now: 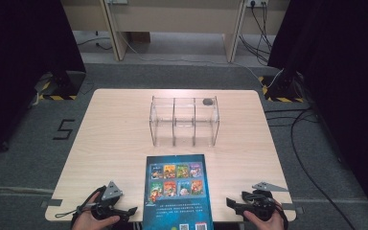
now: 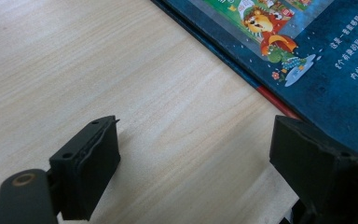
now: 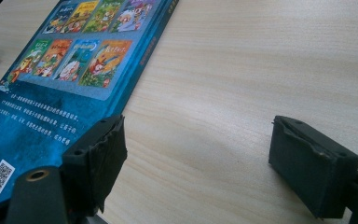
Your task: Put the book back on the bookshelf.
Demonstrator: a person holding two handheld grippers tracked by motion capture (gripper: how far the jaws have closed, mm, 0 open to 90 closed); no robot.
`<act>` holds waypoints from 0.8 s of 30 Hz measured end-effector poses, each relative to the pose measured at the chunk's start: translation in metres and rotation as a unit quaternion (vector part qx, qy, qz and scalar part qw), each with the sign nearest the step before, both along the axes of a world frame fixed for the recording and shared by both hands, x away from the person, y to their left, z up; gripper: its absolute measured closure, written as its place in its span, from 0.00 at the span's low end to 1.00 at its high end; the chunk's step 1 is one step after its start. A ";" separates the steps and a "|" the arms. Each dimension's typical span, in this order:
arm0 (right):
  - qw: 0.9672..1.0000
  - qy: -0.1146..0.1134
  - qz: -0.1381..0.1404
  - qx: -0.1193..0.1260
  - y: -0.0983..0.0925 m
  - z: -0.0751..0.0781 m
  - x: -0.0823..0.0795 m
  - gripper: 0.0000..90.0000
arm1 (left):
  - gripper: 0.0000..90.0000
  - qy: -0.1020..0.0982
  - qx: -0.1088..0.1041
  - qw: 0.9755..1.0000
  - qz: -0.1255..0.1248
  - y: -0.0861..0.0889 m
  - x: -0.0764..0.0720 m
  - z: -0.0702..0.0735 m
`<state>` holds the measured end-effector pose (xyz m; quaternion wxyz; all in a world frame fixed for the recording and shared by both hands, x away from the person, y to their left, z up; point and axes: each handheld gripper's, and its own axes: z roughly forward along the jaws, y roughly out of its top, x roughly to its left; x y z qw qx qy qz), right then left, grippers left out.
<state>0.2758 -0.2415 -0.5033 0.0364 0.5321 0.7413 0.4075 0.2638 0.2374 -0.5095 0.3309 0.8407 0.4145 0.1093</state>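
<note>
Light wood table (image 1: pixel 115 134): clear three-compartment organizer (image 1: pixel 184 120) centre, blue book (image 1: pixel 177 191) at near edge

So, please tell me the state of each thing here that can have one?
Book: closed, flat on the table, back cover up.
Clear organizer: upright, three compartments, all apparently empty.
Left gripper: open, holding nothing, beside the book.
Right gripper: open, holding nothing, beside the book.

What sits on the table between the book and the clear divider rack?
Nothing visible: bare table separates the book from the clear rack. Both tongs, left and right, flank the book, open.
</note>
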 end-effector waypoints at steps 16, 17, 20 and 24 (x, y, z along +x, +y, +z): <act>1.000 -0.002 0.000 -0.001 0.000 0.001 0.000 0.25 | 0.24 0.006 -0.015 1.000 -0.006 -0.002 0.000 0.002; 1.000 -0.002 0.001 -0.001 0.000 0.001 0.000 0.25 | 0.24 0.006 -0.016 1.000 -0.008 -0.003 0.000 0.002; 1.000 -0.005 0.004 -0.003 0.001 0.001 0.000 0.24 | 0.25 0.011 -0.019 1.000 -0.017 -0.005 -0.002 0.002; 1.000 -0.007 0.004 -0.002 0.002 0.001 0.000 0.24 | 0.28 0.017 -0.030 0.999 -0.024 -0.007 -0.002 0.003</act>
